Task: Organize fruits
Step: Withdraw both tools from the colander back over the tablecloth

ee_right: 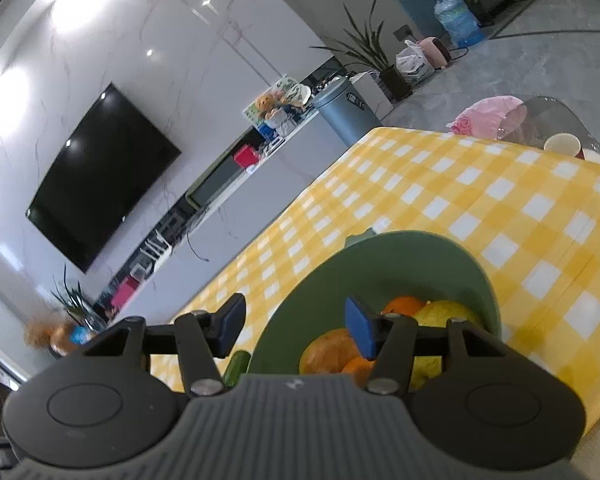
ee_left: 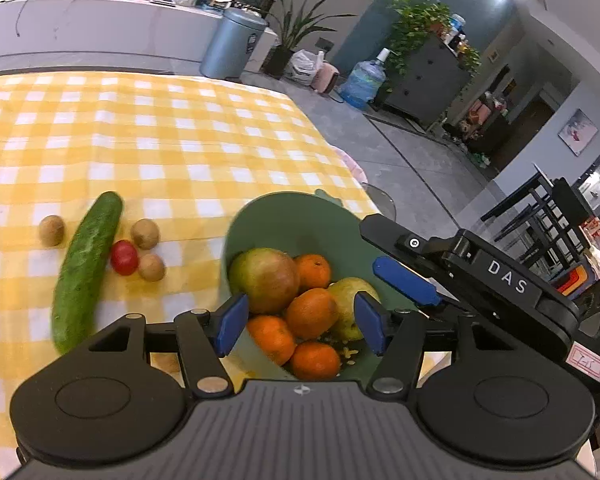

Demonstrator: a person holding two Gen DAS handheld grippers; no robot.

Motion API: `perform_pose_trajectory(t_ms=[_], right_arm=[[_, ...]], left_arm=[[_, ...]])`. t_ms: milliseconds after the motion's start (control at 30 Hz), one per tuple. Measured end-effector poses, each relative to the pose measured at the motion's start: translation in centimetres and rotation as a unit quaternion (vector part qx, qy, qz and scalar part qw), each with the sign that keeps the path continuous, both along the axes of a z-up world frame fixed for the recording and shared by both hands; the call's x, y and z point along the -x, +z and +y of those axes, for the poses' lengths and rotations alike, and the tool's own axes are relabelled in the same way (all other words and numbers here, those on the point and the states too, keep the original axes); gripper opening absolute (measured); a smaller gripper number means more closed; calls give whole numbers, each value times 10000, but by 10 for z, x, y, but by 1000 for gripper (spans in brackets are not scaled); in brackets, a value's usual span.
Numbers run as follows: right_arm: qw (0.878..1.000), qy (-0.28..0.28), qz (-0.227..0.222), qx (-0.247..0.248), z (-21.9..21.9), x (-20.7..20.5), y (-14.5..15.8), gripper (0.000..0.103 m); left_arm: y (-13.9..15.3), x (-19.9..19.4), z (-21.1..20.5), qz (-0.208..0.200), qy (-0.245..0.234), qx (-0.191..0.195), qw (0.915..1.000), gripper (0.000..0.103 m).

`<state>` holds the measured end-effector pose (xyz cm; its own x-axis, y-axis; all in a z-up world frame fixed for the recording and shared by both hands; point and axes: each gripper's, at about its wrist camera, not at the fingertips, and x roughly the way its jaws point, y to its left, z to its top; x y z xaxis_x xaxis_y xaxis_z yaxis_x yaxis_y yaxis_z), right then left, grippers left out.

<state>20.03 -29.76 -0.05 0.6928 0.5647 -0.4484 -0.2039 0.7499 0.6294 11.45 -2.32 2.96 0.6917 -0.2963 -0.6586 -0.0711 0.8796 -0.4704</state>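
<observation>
Fruit fills a green bowl (ee_left: pixel 300 216) on the desk (ee_left: pixel 160 140), which is covered by a yellow checked cloth: several oranges (ee_left: pixel 312 312), a reddish-green apple (ee_left: pixel 264 280) and a yellow-green pear (ee_left: pixel 346 300). Left of the bowl, on the cloth, lie a cucumber (ee_left: pixel 86 268), a red tomato (ee_left: pixel 124 257) touching it, and three small brown fruits (ee_left: pixel 145 233). The left hand-held gripper (ee_left: pixel 300 322) hangs over the bowl, jaws apart and empty. The right hand-held gripper (ee_right: pixel 294 330) straddles the bowl's near rim, its blue pads (ee_right: pixel 358 330) apart, gripping nothing.
</observation>
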Motion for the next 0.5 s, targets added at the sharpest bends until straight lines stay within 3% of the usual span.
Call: perform_pose_trajectory(t_ms=[300,500], right_arm=[[9977,304,-26,602,29,18,16,54],[9919,743,-47,1027,65,35,26,54]], left_arm=[[17,27,18,-55,333,-341,9988,73],[21,45,44,207,747,-604,9952,73]])
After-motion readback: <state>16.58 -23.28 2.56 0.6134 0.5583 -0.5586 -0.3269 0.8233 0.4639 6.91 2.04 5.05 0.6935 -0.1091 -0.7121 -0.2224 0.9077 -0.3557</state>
